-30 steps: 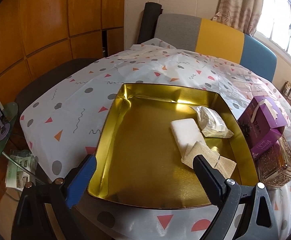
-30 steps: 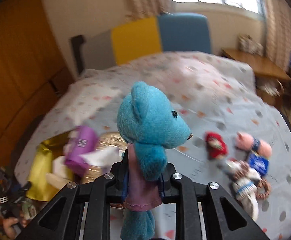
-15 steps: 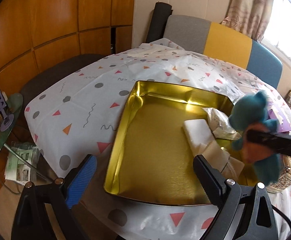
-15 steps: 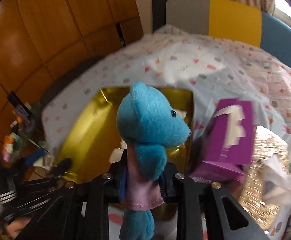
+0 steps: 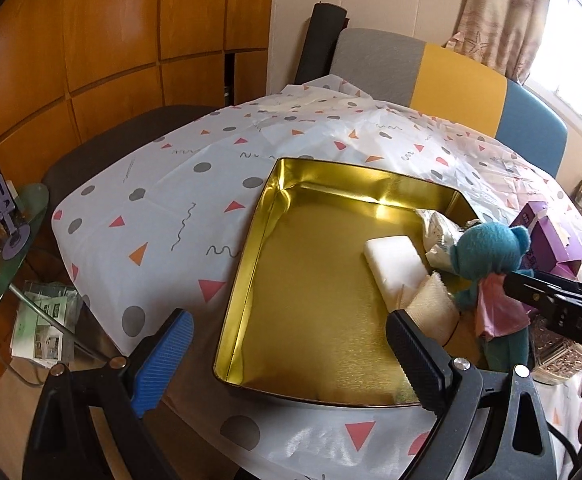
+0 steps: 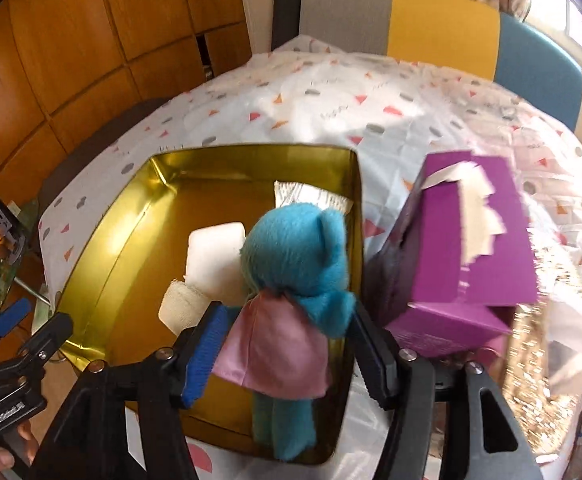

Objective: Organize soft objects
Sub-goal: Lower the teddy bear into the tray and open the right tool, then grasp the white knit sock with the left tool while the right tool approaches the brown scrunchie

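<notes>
My right hand-held gripper (image 6: 287,336) is clamped on the blue teddy bear (image 6: 295,264) at its pink dress, holding it over the right side of the gold tin tray (image 5: 251,248). A white foam block (image 5: 395,268), a rolled bandage (image 5: 431,308) and a plastic packet (image 5: 437,232) lie in the tray. My left hand-held gripper (image 5: 287,356) hangs with fingers apart, holding nothing, at the tray's near edge. A purple box (image 6: 471,256) stands just beside the tray on the surface.

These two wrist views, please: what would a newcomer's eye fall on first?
First, the blue teddy bear in a pink dress, between the fingers of the right gripper over the right side of the gold tin tray. Next, the purple box standing just right of the tray. The left gripper hangs open and empty at the tray's near edge.
</notes>
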### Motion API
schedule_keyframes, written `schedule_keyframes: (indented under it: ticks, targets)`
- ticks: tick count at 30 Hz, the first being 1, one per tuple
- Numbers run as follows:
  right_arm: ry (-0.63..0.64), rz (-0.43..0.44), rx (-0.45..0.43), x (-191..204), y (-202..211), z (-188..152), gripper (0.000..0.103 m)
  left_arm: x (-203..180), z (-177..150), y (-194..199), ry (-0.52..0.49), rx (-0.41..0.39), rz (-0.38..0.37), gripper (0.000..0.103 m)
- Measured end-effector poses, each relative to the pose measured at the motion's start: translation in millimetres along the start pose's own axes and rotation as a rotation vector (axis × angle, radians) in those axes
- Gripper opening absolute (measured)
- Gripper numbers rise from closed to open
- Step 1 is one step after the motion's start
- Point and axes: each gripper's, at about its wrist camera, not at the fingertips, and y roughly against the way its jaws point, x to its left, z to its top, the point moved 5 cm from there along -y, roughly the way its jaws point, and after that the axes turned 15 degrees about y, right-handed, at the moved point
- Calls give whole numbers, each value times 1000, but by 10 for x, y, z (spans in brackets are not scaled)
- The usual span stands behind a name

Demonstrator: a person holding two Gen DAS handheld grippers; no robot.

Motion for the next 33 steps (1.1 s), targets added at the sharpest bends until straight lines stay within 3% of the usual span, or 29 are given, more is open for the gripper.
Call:
schedule_keyframes:
  ticks: [9, 16, 22, 27, 33]
  targets:
    - [53, -53, -122, -11, 518, -29, 63, -132, 16, 143, -42, -28, -19, 98]
    - [15, -134, -186, -383, 935, -227, 63, -222, 1, 200, -67, -39, -27, 98]
    - [-78, -250, -190, -990, 1261, -529, 63, -286, -15, 261, -90, -54, -33, 98]
    - [-199, -365, -139, -1657, 1460, -906, 63, -381, -26, 304, -112, -56, -54, 99]
    - [-436, -510, -92, -2564, 1709, -1540, 63, -466, 5, 319, -88, -44, -98, 98]
